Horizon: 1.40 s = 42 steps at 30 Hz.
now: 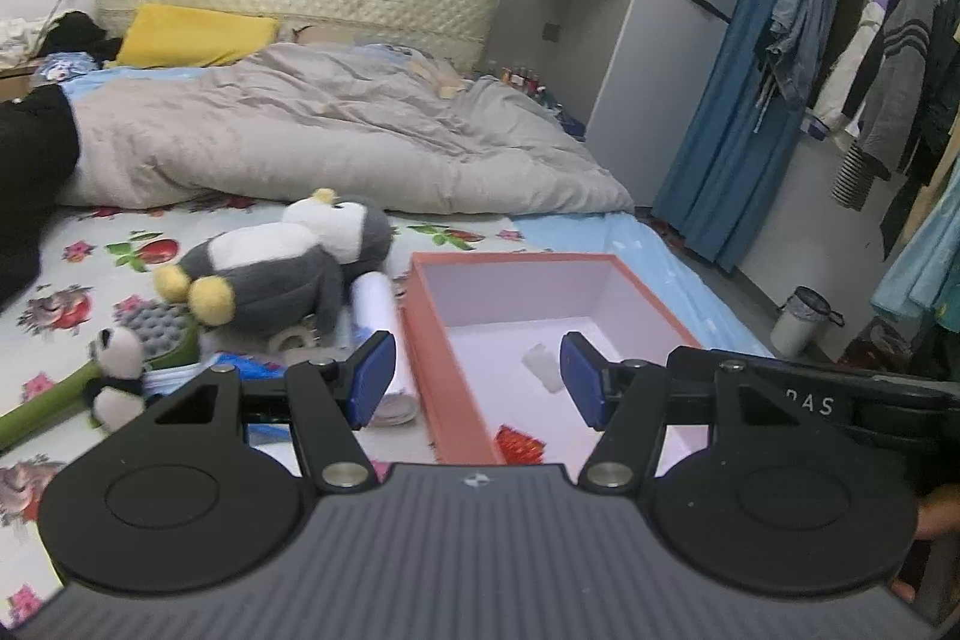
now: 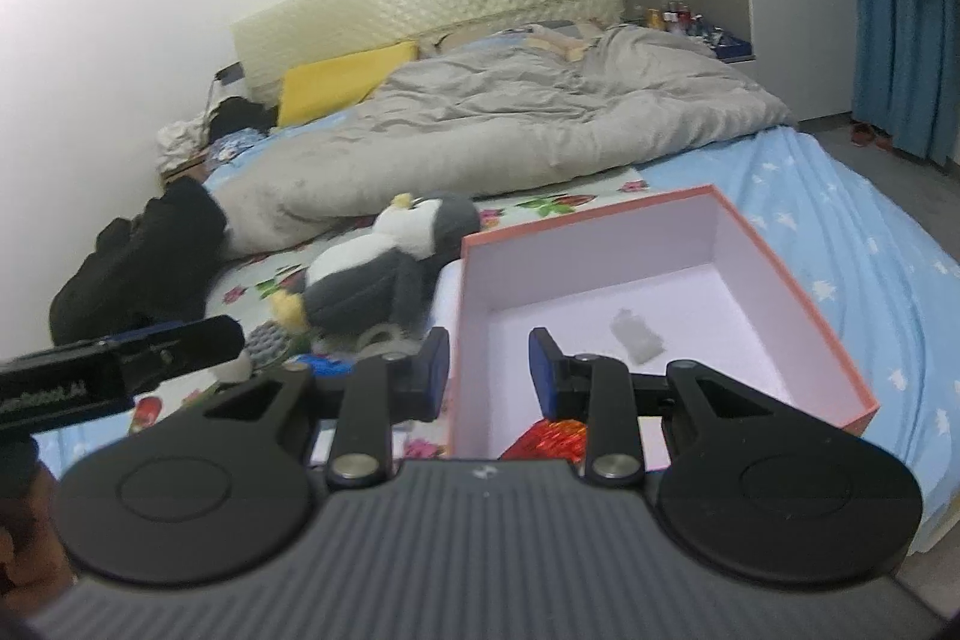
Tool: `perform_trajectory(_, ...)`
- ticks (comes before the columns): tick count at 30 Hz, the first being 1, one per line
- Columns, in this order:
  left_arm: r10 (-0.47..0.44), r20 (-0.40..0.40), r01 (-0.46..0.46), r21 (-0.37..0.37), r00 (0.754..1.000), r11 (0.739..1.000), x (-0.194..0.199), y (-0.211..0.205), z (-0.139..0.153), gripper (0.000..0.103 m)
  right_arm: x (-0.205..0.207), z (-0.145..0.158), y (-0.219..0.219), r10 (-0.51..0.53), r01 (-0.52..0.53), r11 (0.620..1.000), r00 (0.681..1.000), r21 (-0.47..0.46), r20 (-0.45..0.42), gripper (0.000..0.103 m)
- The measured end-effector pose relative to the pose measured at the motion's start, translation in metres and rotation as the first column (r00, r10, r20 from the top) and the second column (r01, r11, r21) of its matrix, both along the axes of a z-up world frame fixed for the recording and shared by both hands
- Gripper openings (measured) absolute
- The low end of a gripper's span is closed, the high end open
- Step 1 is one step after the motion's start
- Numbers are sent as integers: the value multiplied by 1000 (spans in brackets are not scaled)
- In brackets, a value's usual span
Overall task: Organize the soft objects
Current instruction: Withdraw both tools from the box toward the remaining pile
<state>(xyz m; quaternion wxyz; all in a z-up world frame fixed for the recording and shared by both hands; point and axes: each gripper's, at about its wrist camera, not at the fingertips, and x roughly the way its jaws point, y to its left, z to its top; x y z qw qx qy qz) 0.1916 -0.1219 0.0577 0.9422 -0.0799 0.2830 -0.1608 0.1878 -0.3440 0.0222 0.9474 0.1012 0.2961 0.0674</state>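
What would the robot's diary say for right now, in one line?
left gripper open, empty | right gripper open, empty | box holds red thing, white thing | penguin on bed

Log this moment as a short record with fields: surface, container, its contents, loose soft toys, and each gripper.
surface: bed with floral sheet, grey duvet behind
container: open pink box, white inside
contents: small white object; red shiny item at near edge
soft toys: grey and white penguin plush lying left of the box; small panda plush nearer the camera
left gripper: open, empty
right gripper: open, narrower gap, empty
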Motion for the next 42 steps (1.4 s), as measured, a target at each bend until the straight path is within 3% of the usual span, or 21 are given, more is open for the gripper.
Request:
perform_trajectory(17, 134, -46, -133, 22, 990, 991, -72, 93, -51, 70, -60, -44, 81, 104, -105, 994, 994, -18, -25, 33)
perform_trajectory(25, 156, -88, -153, 29, 984, 988, -89, 127, -79, 71, -79, -72, 110, 123, -123, 992, 991, 4, -57, 33)
perform_trajectory(42, 202, -121, -198, 42, 972, 979, -123, 153, -121, 71, -115, -108, 147, 192, -193, 981, 980, -30, -58, 33)
